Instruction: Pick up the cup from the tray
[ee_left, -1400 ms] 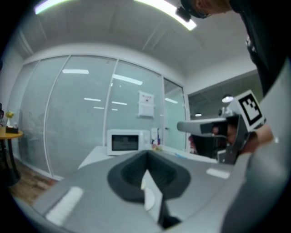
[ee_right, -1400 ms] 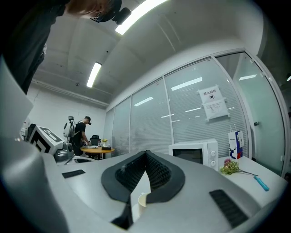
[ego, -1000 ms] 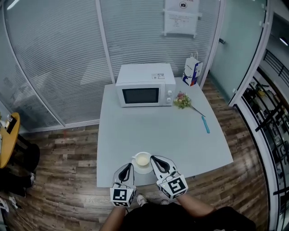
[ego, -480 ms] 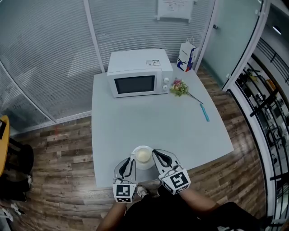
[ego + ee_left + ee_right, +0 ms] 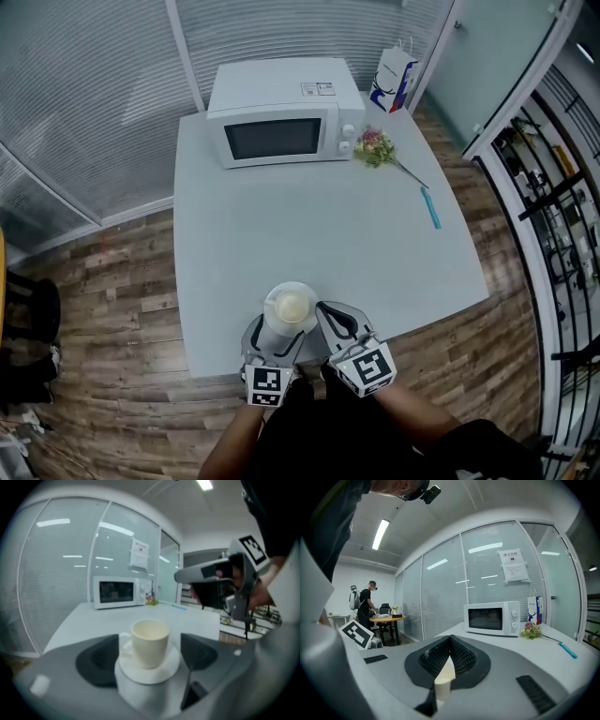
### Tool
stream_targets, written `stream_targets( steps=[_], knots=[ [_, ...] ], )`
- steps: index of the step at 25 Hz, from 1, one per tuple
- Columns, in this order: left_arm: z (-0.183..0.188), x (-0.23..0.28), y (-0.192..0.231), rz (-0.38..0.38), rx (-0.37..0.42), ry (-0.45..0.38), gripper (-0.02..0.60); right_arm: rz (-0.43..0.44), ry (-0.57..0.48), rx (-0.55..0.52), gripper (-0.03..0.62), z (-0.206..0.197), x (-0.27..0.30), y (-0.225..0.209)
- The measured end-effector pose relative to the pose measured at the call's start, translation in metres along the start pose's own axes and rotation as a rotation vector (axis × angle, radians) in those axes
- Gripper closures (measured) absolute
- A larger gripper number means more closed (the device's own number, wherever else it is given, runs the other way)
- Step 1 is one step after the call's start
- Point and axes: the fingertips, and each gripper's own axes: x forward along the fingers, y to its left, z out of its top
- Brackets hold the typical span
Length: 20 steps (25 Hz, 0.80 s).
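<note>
At the near edge of the table (image 5: 309, 225), the left gripper (image 5: 278, 337) has just been opening its fingers. They stand spread on either side of the cream cup (image 5: 292, 306) on its saucer (image 5: 164, 670), without pressing on either, and just to the right the right gripper (image 5: 323, 311) has its fingers pressed together, holding nothing. Beyond the cup the tabletop lies broad and bare, with the microwave (image 5: 281, 112) at the far edge, the flowers (image 5: 375, 147) beside it, and the blue pen (image 5: 431, 208) near the right edge.

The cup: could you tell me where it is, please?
In the head view, the cup sits on its saucer at the table's near edge, between the left gripper's just-opened jaws.
</note>
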Motion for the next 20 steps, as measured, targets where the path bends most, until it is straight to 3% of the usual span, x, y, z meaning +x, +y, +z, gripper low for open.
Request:
stream_targets(
  steps=[4,10,20],
  knots=[
    [-0.025,0.019,-0.004,0.006,0.025,0.072,0.176,-0.001,0.033,0.015,0.591,-0.013,0.002,-0.006],
    [-0.034,0.039,-0.006,0.019,0.087,0.095,0.173,-0.005,0.053,0.045,0.591,-0.030,0.001,-0.016],
    [-0.032,0.069,-0.002,0.032,0.095,0.120,0.166,-0.011,0.079,0.068,0.591,-0.043,0.001,-0.042]
  ],
)
